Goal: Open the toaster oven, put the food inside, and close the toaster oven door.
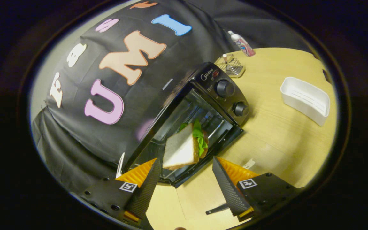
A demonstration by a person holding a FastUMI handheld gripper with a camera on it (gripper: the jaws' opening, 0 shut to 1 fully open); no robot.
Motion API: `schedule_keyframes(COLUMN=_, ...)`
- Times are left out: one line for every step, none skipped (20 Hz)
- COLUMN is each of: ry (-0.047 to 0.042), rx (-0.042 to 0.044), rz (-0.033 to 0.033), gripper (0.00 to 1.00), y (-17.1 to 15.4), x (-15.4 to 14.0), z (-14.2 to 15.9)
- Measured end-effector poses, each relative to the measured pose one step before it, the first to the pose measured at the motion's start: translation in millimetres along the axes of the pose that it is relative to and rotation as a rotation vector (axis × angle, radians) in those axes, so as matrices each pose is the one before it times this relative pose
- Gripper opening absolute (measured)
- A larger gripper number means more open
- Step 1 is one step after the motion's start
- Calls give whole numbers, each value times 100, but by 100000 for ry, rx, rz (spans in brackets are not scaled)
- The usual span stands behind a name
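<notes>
The black toaster oven (216, 83) stands on the wooden table (276, 137) against the booth's cloth, with two knobs on its panel. Its door (227, 140) hangs down, open, and the cavity shows. A sandwich (182, 148) of white bread with green lettuce lies flat in the oven's mouth; whether it rests on the rack or on the door I cannot tell. My gripper (185, 160) is open, fingers spread wide just in front of the opening. The sandwich sits just ahead of the fingertips, nearer the left one, and neither finger presses on it.
A white rectangular tray (305, 99) lies on the table to the right of the oven. Behind the oven stand a small wire rack (232, 65) and a bottle (241, 43). Bare tabletop stretches between the oven and the tray.
</notes>
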State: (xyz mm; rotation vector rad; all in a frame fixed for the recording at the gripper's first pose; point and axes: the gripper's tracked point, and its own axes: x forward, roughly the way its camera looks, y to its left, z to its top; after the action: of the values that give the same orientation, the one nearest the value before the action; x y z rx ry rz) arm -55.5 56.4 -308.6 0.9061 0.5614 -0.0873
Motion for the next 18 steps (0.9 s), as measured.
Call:
schedule_keyframes(ry=1082, rx=-3502, rz=-1252, gripper=99, y=-373, x=-587, z=-428)
schedule_keyframes(ry=1322, rx=-3971, rz=-1632, gripper=99, y=-475, x=-516, z=-451)
schedule_keyframes(ry=1387, rx=-4162, rz=-1615, gripper=99, y=-429, x=-439, z=-642)
schedule_keyframes(ry=1438, rx=-4085, rz=-1304, gripper=99, y=-399, x=-467, z=-577)
schedule_keyframes(ry=1729, rx=-4230, rz=-1547, gripper=99, y=-403, x=-441, z=-641)
schedule_keyframes(ry=1710, rx=-4541, rz=-1749, gripper=99, y=-305, x=-500, z=-549)
schedule_keyframes(ry=1557, rx=-4652, rz=-2167, gripper=99, y=-429, x=-398, z=-706)
schedule_keyframes(ry=1604, rx=-4518, rz=-2276, gripper=99, y=-718, x=-377, z=-822)
schedule_keyframes(ry=1990, rx=-4298, rz=-2603, gripper=99, y=-545, x=-293, z=-896)
schedule_keyframes(ry=2162, rx=-4178, rz=-2524, gripper=99, y=-611, x=-346, z=-864)
schedule_keyframes(ry=1918, rx=-4205, rz=-2539, gripper=100, y=-623, x=-271, z=-874)
schedule_keyframes(ry=2130, rx=-3947, rz=-2199, gripper=100, y=-386, x=-59, z=-845)
schedule_keyframes(ry=2059, rx=-3122, rz=-1898, gripper=100, y=-481, x=-41, z=-917)
schedule_keyframes(ry=1787, rx=-2214, rz=-908, gripper=100, y=-245, x=53, z=-741)
schedule_keyframes(ry=1736, rx=-1693, rz=-1036, gripper=100, y=-243, x=116, z=-723)
schedule_keyframes(ry=1288, rx=-1464, rz=-1100, gripper=100, y=-298, x=13, z=-579)
schedule_keyframes(ry=1050, rx=-1500, rz=-1141, gripper=100, y=-263, x=161, z=-483)
schedule_keyframes(ry=1204, rx=-1670, rz=-1153, gripper=100, y=-190, x=245, z=-456)
